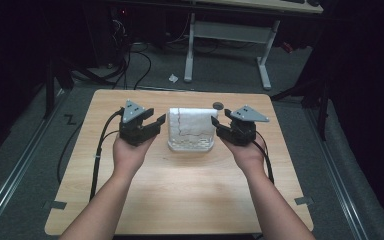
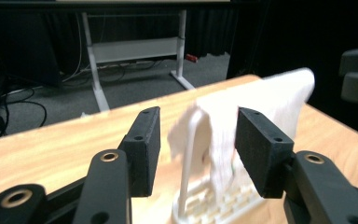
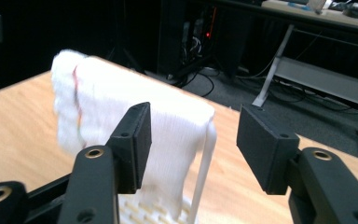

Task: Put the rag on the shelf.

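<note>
Reaching forward from the near edge, both forearms flanked a white rack (image 1: 190, 145) draped with a white cloth (image 1: 192, 122) mid-counter (image 1: 180, 200). Left hand-held gripper (image 1: 155, 122) and right hand-held gripper (image 1: 219, 125) stood wide open, empty, angled toward the cloth.
</note>
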